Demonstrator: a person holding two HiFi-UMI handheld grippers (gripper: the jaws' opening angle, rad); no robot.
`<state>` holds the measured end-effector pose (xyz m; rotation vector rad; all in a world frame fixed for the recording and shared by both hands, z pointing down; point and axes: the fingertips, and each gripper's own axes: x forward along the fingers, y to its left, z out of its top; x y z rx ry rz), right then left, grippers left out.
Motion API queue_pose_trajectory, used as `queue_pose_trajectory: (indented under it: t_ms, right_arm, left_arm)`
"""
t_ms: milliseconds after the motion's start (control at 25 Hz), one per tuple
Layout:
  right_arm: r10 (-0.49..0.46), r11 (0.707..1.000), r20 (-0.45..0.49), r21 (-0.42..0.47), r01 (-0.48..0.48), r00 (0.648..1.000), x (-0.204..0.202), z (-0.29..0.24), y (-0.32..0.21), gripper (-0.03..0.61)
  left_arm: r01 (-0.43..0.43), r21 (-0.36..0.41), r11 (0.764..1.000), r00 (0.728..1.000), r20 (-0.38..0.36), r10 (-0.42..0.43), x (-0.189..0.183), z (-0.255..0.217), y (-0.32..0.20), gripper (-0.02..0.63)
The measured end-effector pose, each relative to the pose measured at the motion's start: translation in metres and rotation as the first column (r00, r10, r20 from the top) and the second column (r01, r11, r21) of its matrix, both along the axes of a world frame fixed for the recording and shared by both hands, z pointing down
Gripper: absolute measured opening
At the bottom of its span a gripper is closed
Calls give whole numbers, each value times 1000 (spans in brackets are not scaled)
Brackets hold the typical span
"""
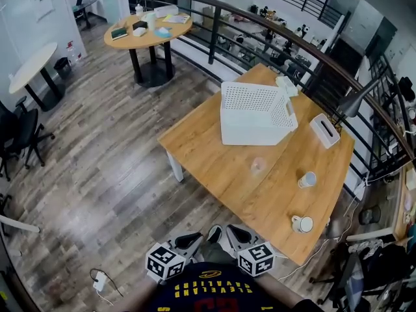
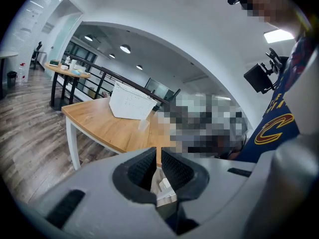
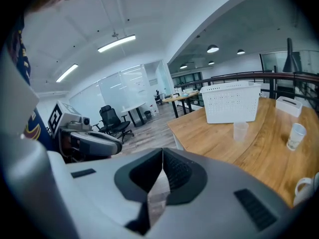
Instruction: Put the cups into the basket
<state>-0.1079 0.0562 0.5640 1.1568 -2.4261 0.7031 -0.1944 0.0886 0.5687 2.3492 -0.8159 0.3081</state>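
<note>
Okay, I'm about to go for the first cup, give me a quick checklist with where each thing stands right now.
1. Left gripper empty: ok, nothing between its jaws.
2. Right gripper empty: ok, nothing between its jaws.
3. Jaws open for a grasp: not ok, both pairs are shut.
4. Cups findable: ok, the clear cup, white cup and mug stand apart on the table.
5. Grippers over the table: not ok, both are by the body, short of its edge.
6. Basket has room: cannot tell, its inside is not shown.
</note>
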Motion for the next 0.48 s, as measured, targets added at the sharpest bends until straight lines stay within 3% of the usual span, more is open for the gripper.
queue_pose_trajectory:
  t_ms: [480]
  right_arm:
    - [60, 998, 93, -8, -60, 994, 42, -7, -93, 14]
  left_arm:
    - [-15, 20, 1000, 998, 64, 14, 31, -13, -94, 14]
